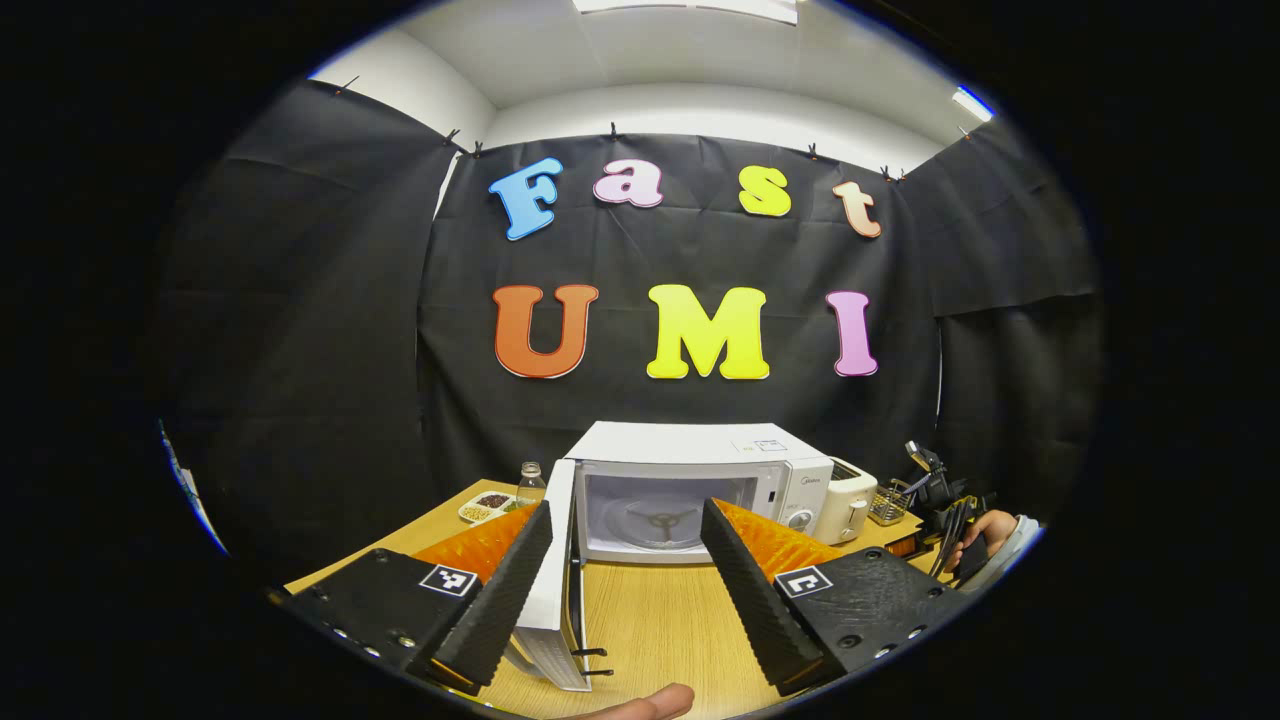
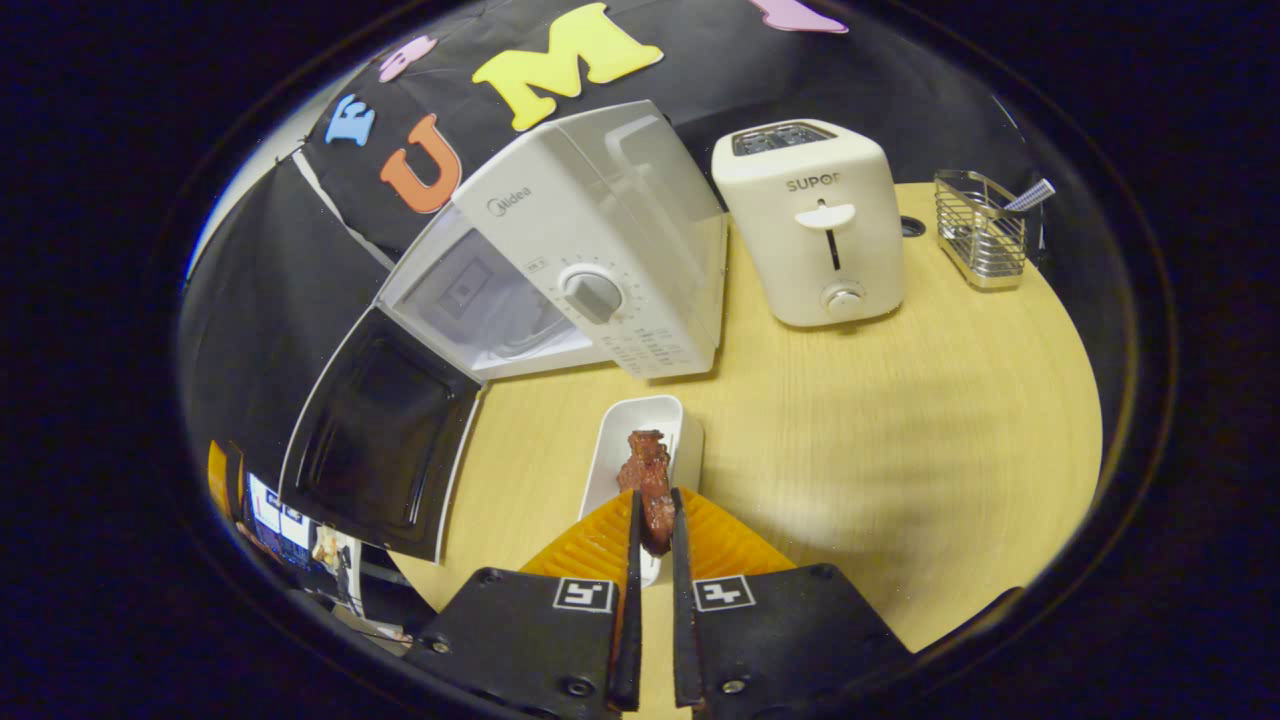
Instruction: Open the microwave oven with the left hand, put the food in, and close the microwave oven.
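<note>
Wooden table (image 2: 900, 420): food (image 2: 650, 490) clamped between right gripper (image 2: 652, 520) jaws, microwave (image 2: 590, 250) open.

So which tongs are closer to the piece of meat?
The right tongs. They are closed on the meat in the white dish. The left tongs are open, off by the open microwave door, facing the microwave.

The left claw (image 1: 625, 560) is spread wide, fingers well apart. The right claw (image 2: 652, 530) is nearly closed, its fingers (image 2: 632, 560) pinching something between them.
</note>
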Demonstrator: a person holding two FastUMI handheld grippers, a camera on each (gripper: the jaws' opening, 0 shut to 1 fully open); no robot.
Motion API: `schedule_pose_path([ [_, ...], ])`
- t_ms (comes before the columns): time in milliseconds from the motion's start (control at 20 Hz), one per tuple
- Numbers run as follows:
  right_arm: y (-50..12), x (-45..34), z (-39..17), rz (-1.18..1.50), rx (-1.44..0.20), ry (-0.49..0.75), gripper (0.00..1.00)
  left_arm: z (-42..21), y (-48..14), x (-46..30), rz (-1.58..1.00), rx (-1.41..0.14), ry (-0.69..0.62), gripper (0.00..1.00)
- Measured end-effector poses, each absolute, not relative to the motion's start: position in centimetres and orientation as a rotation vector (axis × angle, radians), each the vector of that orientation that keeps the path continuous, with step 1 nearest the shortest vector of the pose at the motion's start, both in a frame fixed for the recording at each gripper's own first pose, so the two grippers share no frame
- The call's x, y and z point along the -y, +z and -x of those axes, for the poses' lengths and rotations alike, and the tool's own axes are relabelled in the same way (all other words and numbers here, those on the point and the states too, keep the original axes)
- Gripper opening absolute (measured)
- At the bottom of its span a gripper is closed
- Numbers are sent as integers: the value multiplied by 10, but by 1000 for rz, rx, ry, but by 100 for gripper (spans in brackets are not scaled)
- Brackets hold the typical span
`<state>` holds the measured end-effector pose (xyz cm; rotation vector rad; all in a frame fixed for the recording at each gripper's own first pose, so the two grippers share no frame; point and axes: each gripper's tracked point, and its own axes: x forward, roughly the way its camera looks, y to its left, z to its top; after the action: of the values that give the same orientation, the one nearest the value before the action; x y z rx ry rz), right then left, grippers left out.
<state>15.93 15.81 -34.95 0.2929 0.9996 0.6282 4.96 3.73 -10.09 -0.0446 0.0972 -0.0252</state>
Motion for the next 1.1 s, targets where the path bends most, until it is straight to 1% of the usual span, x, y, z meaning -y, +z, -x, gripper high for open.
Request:
schedule_pose_path([
  [100, -345, -157, -155, -277, -987, 627, 12, -48, -103, -39, 40, -101, -25, 92],
  [300, -329, -155, -148, -198, -914, 613, 11, -41, -100, -43, 41, -89, -26, 92],
  [600, -285, -164, -128, -54, -758, 564, 11, -31, -101, -55, 60, -76, -28, 92],
  [800, -264, -193, -109, 23, -671, 559, 11, -18, -102, -71, 75, -63, -27, 92],
  [950, -255, -226, -93, 38, -647, 586, 11, -10, -101, -84, 93, -48, -24, 92],
  [1100, -254, -261, -83, 55, -625, 584, 11, -2, -102, -100, 110, -40, -28, 92],
])
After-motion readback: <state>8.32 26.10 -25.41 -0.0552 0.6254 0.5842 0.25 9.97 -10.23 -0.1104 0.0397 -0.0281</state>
